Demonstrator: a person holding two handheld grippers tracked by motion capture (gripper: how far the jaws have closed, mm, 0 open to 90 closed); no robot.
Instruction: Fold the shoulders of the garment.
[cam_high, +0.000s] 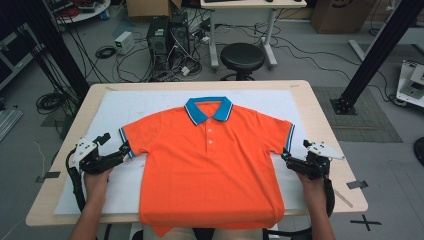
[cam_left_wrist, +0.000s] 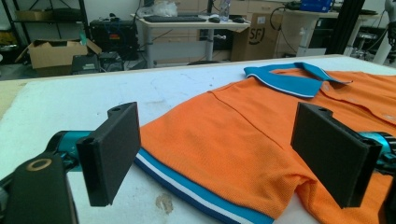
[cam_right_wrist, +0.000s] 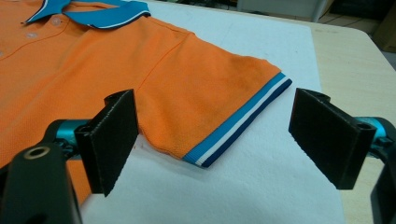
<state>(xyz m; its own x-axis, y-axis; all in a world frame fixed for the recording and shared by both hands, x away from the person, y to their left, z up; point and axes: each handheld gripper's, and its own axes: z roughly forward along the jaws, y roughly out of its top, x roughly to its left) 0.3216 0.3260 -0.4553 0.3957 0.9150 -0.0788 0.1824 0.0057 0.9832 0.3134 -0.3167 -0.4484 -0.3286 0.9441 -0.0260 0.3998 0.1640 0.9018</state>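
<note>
Both forearms came in low, L gripper (cam_high: 122, 148) & R gripper (cam_high: 286, 156) aimed inward, jaws spread wide, gripping nothing. Orange polo shirt (cam_high: 210, 165) lay flat on white sheet (cam_high: 115, 107) btwn them, each sleeve cuff just ahead of its jaws

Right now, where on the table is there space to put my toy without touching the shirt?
The white sheet is bare behind the orange polo shirt, on both sides of its blue collar. A narrow wooden table edge is free on the right. It is crowded beside both sleeves, where the left gripper and right gripper wait, open.
</note>
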